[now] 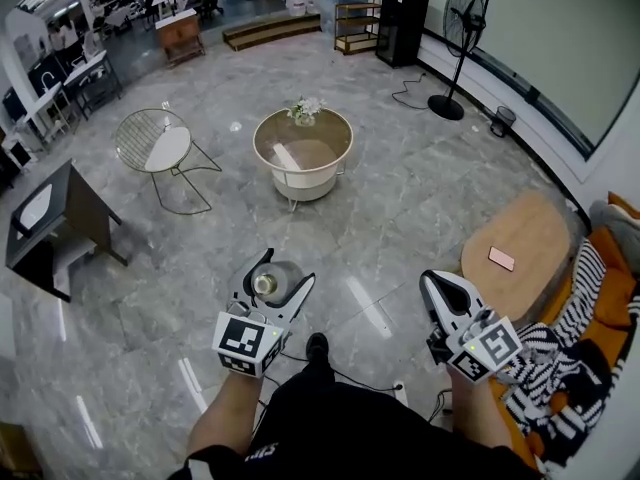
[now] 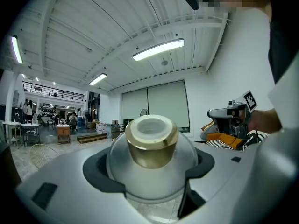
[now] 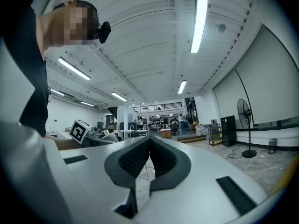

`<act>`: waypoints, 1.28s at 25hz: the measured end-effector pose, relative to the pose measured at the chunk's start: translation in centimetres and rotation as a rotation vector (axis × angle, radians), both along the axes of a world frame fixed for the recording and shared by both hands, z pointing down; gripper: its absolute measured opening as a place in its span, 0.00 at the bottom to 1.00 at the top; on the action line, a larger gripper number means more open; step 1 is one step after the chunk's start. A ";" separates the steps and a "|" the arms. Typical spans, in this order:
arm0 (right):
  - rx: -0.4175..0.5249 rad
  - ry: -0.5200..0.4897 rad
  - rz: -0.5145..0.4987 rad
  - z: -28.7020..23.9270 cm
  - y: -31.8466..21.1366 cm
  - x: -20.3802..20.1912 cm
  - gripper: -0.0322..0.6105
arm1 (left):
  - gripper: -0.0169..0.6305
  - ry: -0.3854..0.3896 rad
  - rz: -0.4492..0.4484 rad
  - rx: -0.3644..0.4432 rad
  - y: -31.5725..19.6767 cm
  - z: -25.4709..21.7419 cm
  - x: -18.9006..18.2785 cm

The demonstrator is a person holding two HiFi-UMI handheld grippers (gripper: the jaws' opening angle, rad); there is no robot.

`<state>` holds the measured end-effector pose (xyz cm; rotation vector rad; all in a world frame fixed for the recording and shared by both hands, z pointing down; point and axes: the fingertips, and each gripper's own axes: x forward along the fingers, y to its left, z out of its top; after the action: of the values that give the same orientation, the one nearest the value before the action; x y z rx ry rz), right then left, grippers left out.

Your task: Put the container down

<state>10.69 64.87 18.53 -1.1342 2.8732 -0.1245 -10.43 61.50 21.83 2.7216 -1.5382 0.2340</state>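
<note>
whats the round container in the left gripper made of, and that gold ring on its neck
The container has a rounded body that looks like frosted glass or plastic, pale grey and matte with soft shading; which one, I cannot tell. Its gold collar is shiny and metallic-looking, with bright glints: possibly metal or plated plastic.

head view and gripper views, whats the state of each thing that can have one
container: gripped, upright, off the floor
left gripper: shut on the container
right gripper: jaws together, empty
fan: standing upright
</note>
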 end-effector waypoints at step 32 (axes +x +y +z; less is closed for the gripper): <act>-0.045 0.003 0.081 0.0 -22.1 -7.9 0.08 | 0.56 0.042 0.053 -0.024 -21.9 0.9 -8.0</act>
<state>2.75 42.73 18.56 -1.2575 2.8353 -0.1855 -18.40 39.56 22.69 2.7330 -1.4446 0.1927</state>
